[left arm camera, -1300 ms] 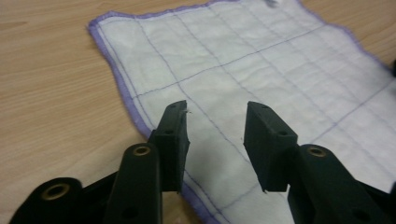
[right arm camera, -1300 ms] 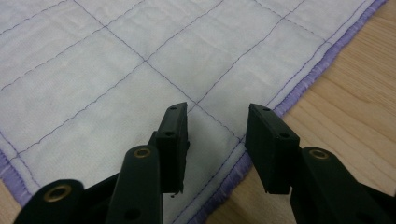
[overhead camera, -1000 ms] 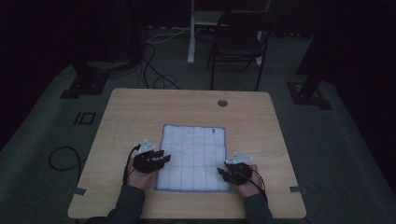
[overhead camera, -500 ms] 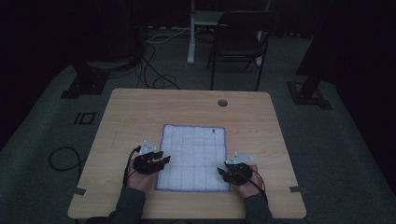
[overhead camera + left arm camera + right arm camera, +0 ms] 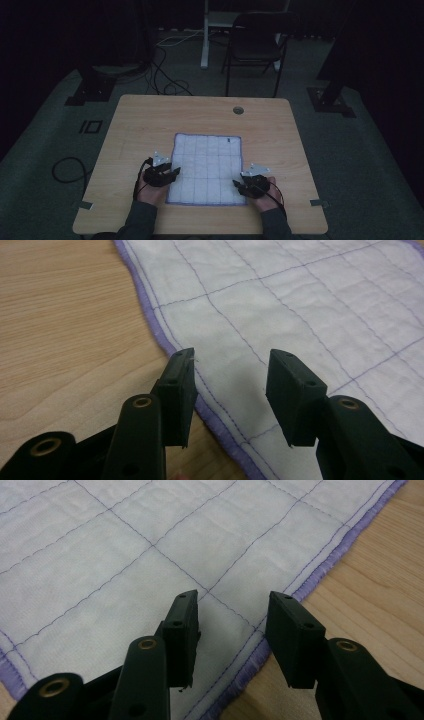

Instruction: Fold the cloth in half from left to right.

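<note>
A white quilted cloth (image 5: 207,165) with purple stitching and a purple hem lies flat in the middle of the wooden table (image 5: 150,120). My left gripper (image 5: 175,172) hovers at the cloth's left hem near the front corner. In the left gripper view its jaws (image 5: 232,365) stand apart over the hem of the cloth (image 5: 300,305); they have just been opening, and the pads press on nothing. My right gripper (image 5: 236,186) sits at the front right corner. It is open (image 5: 232,607) above the cloth (image 5: 125,555), just inside the right hem.
A round cable hole (image 5: 238,110) lies in the table's far side. Behind the table a dark chair (image 5: 255,45) stands beside a white post (image 5: 205,35). Cables run over the floor at the left (image 5: 67,170). Bare wood (image 5: 60,315) flanks the cloth.
</note>
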`<state>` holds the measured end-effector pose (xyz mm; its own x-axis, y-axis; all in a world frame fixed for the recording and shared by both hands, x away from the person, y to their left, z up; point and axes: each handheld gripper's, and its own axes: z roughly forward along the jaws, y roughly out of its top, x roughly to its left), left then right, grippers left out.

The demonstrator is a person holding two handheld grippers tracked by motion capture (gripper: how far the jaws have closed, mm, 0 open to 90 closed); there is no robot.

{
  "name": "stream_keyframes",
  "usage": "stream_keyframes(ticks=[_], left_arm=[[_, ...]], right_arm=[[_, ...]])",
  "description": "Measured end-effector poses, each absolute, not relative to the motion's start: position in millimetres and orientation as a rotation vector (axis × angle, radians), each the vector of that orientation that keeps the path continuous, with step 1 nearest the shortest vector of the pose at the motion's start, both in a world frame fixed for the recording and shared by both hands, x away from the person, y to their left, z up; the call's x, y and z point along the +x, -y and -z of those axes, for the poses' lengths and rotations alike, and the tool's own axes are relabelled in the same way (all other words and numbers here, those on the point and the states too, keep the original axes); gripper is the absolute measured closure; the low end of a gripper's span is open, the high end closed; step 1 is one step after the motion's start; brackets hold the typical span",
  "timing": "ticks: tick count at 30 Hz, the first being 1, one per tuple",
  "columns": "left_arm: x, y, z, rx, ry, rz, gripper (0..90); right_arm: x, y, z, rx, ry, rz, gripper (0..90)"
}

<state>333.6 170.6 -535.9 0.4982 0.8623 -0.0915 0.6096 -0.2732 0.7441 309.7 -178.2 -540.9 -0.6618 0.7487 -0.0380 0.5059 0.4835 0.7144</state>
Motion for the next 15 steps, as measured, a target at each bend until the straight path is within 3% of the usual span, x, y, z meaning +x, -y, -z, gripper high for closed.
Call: stream_keyframes(ticks=[15], left_arm=[[342.7,-163.6,544.3,2.019,-1.231,-0.534,46.3]], right_arm=[[309.4,177.9,541.0,1.05,-2.387,-0.979,56.8]])
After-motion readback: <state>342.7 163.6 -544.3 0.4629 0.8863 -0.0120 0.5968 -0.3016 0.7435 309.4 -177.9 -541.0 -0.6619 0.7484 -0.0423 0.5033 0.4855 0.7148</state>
